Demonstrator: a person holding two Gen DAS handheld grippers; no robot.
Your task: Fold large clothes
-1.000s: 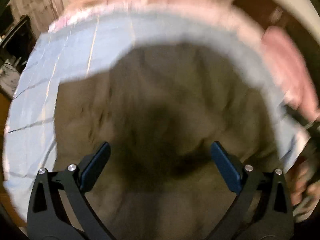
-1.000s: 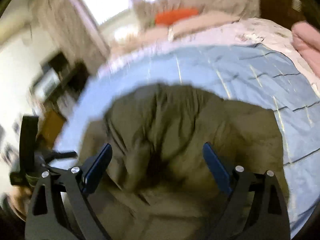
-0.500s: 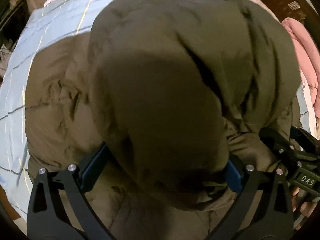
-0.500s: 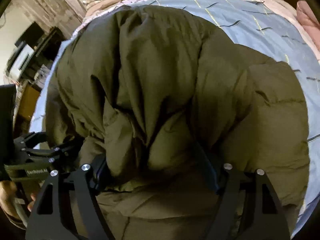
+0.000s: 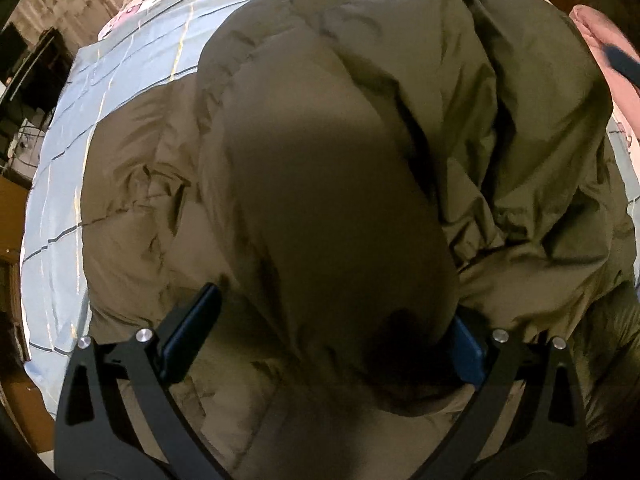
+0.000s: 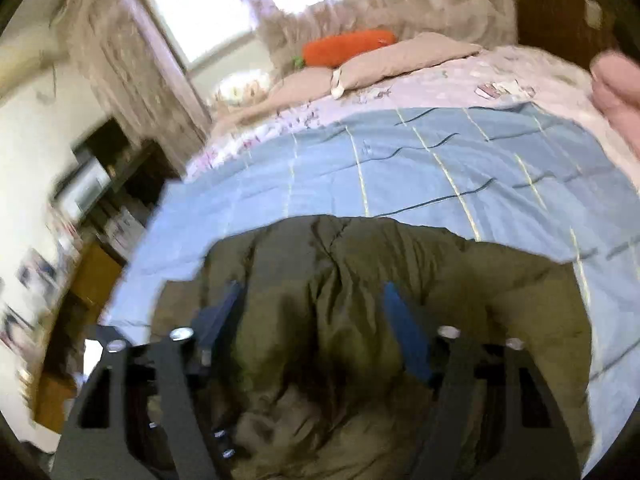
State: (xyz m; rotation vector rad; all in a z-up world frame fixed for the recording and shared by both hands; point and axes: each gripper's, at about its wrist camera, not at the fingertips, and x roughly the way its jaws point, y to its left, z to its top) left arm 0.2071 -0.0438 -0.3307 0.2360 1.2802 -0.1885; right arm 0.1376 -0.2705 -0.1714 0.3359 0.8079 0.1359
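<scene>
1. Olive-green puffy jacket [image 5: 360, 160] fills pretty much the whole left wrist view, bunched up in a big mound on a light blue checked quilt [image 5: 60, 220] that peeks out along the left edge of the frame.
2. Left gripper [image 5: 332, 332] sits at the bottom of its frame with its jaws spread wide. A fat fold of the jacket lies between them; the right pad is buried against the fabric, the left pad stands clear of it, so nothing is pinched.
3. Right gripper [image 6: 316, 312] at the bottom centre of its blurry view: jaws about halfway and closing, with jacket fabric [image 6: 340, 280] bulging between the blue pads. Can't tell from the smear whether the pads actually press on it.
4. Same view, upper half: the quilt [image 6: 400, 168] runs back to beige pillows [image 6: 400, 60], with an orange carrot-shaped cushion [image 6: 348, 46] behind them.
5. Pink fabric [image 5: 608, 60] sits at the right edge of the left wrist frame.
</scene>
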